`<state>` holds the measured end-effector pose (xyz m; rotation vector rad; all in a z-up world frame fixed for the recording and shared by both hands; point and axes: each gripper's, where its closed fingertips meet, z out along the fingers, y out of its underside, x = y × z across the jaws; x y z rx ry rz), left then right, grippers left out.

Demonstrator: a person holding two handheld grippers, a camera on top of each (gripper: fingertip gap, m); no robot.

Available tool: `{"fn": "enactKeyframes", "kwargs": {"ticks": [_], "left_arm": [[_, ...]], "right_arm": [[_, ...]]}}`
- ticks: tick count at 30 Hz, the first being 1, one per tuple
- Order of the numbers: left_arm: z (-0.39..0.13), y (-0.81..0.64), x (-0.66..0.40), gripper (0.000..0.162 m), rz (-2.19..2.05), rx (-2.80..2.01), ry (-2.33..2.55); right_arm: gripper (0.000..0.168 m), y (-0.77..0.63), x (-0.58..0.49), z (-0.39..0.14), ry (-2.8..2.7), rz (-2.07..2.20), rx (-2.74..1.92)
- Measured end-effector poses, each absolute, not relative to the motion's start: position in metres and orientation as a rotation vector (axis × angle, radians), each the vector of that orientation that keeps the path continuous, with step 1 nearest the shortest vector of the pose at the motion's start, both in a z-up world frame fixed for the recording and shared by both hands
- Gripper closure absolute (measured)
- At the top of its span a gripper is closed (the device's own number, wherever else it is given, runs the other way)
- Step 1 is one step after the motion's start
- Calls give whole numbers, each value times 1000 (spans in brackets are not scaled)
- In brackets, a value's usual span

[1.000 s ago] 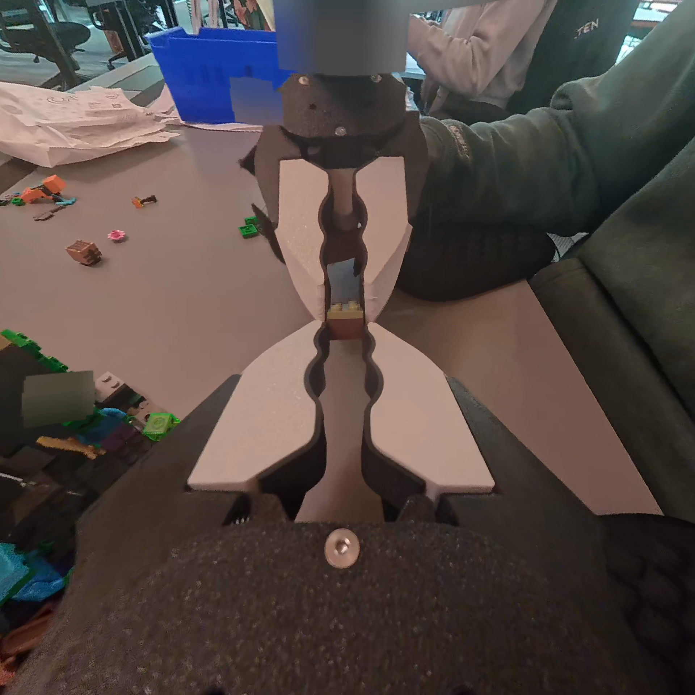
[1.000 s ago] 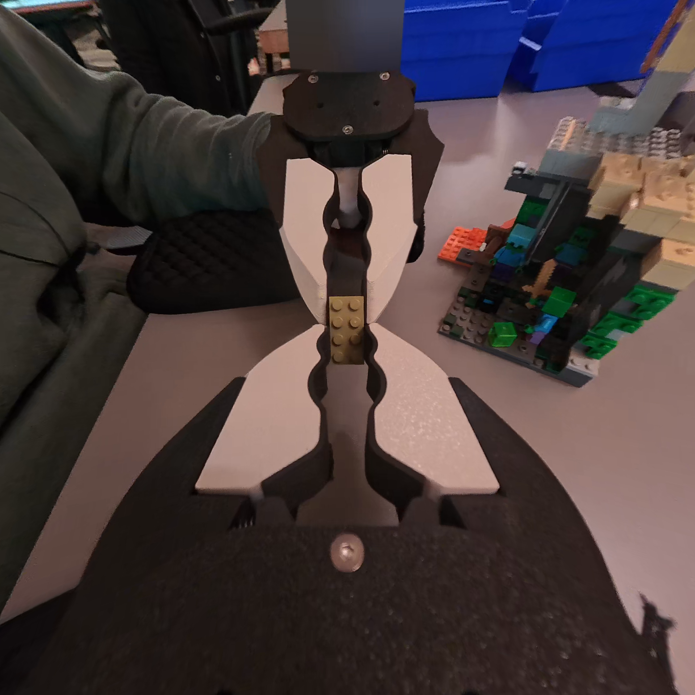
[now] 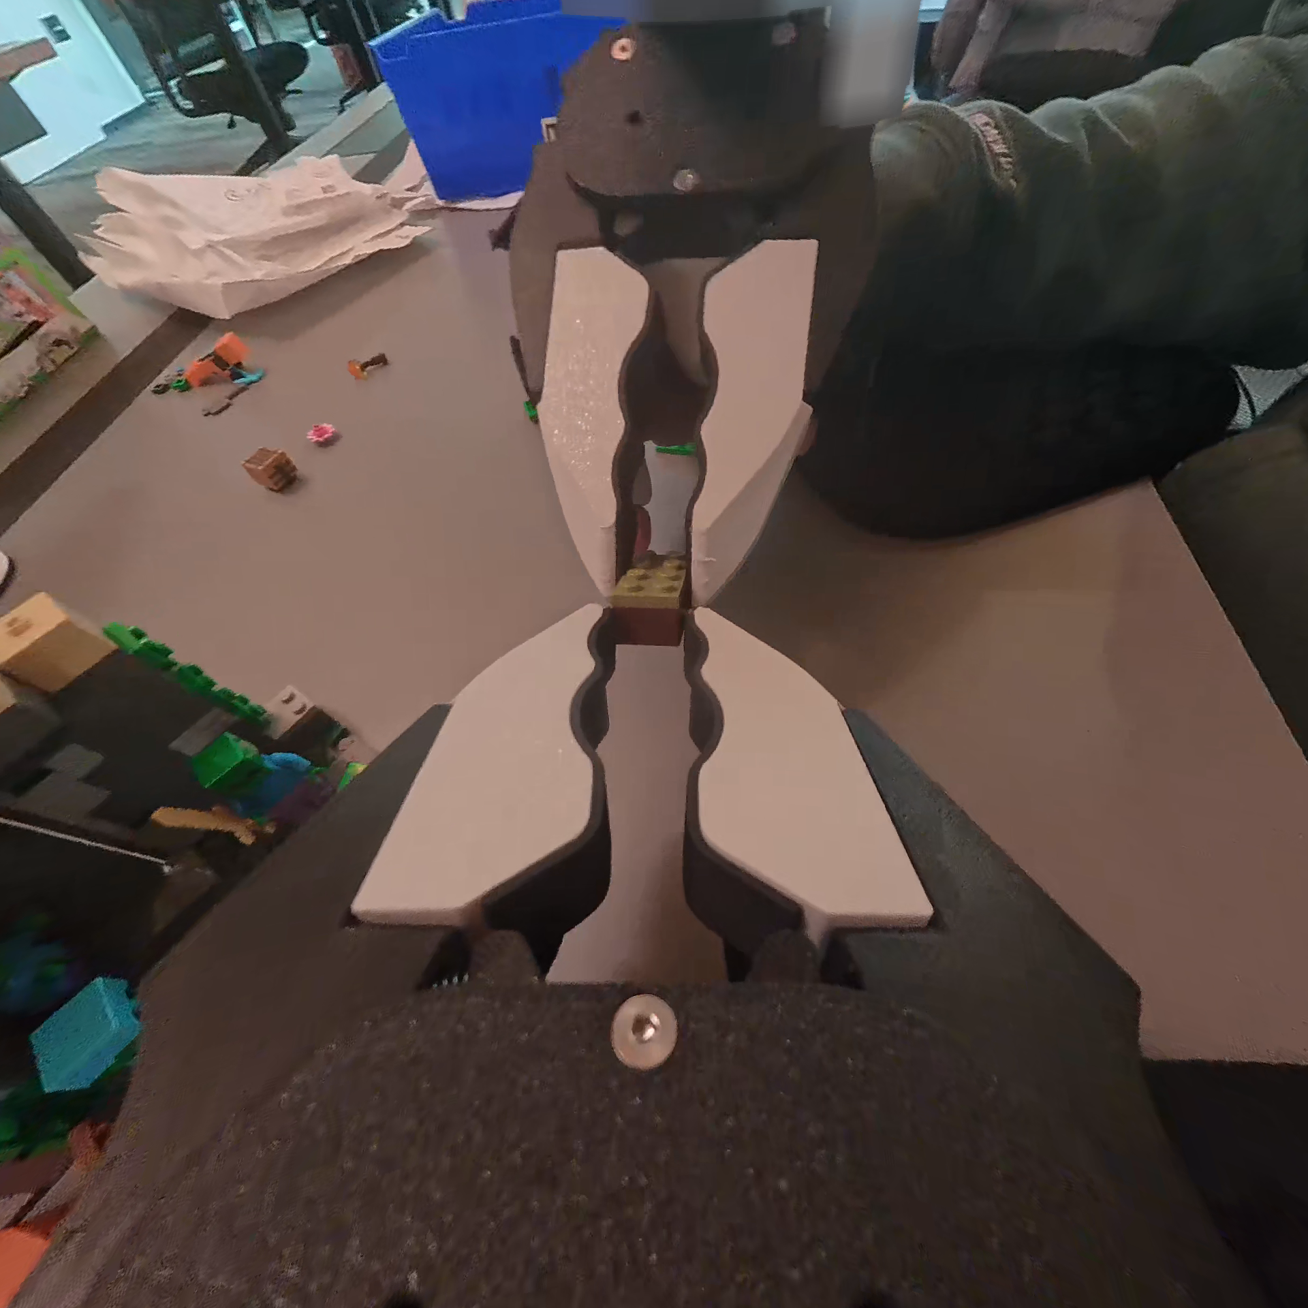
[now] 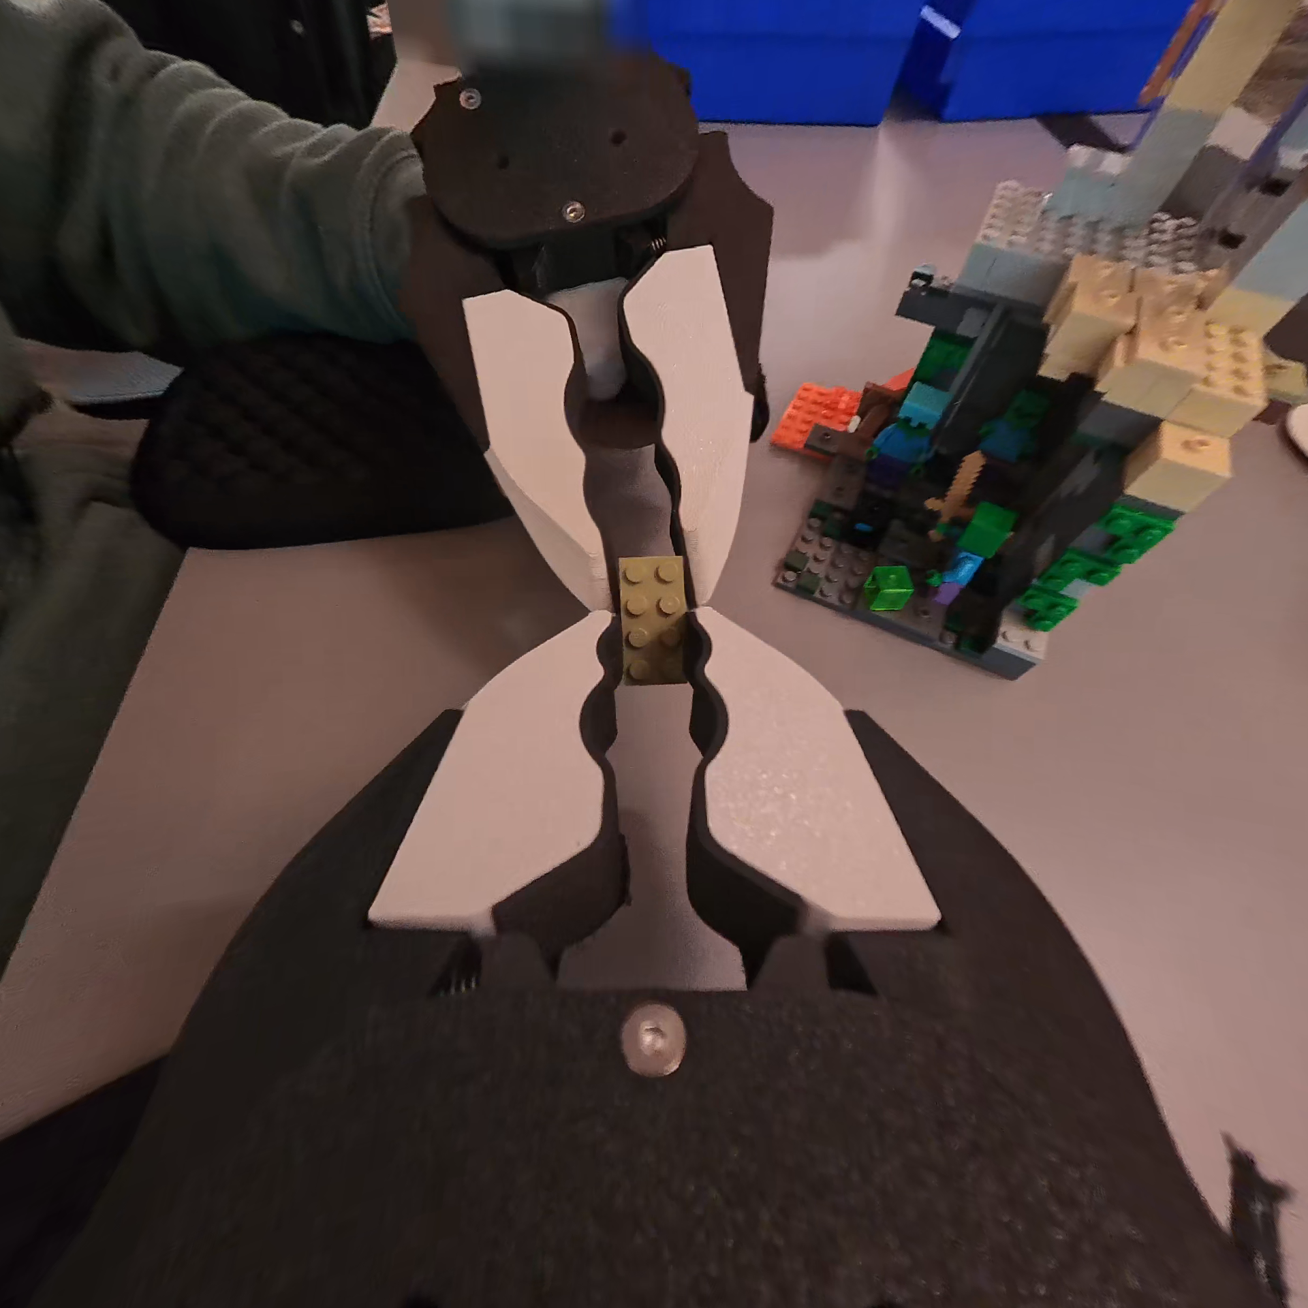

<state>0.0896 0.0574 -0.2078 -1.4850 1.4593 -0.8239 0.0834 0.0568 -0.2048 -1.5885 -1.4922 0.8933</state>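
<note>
Olive brick [image 4: 655, 619], 2 studs wide and 4 long, lies with its long axis running from one gripper to the other, its ends pinched by the right gripper [image 4: 652, 640] and the left gripper [image 3: 647, 623], tips meeting nose to nose above the grey table [image 4: 991, 814]. Both are clenched on it (the left also grips a dark red block [image 3: 647, 628] beneath), with the brick-built model [image 4: 1047, 453] standing well apart on the table.

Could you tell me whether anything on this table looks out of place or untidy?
Yes: loose toy pieces lie scattered across the grey table, apart from the brick build, and crumpled white paper sits heaped beside the blue bin.
</note>
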Motion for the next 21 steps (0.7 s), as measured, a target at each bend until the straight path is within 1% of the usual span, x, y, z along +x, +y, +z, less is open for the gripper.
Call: {"fn": "enactKeyframes", "kwargs": {"ticks": [8,12,13,21], "left_arm": [[-221,51,89,145,-788,-1530,1556],[-225,50,88,145,-776,-1536,1580],[-225,50,88,145,-778,-1542,1579],[-222,66,83,145,-826,-1663,1445]], "right_arm": [[151,50,83,-218,-1545,925,-1637],[148,48,83,-219,-1543,970,-1646],[152,49,83,-219,-1551,944,-1640],[152,67,78,-215,-1538,615,-1602]]}}
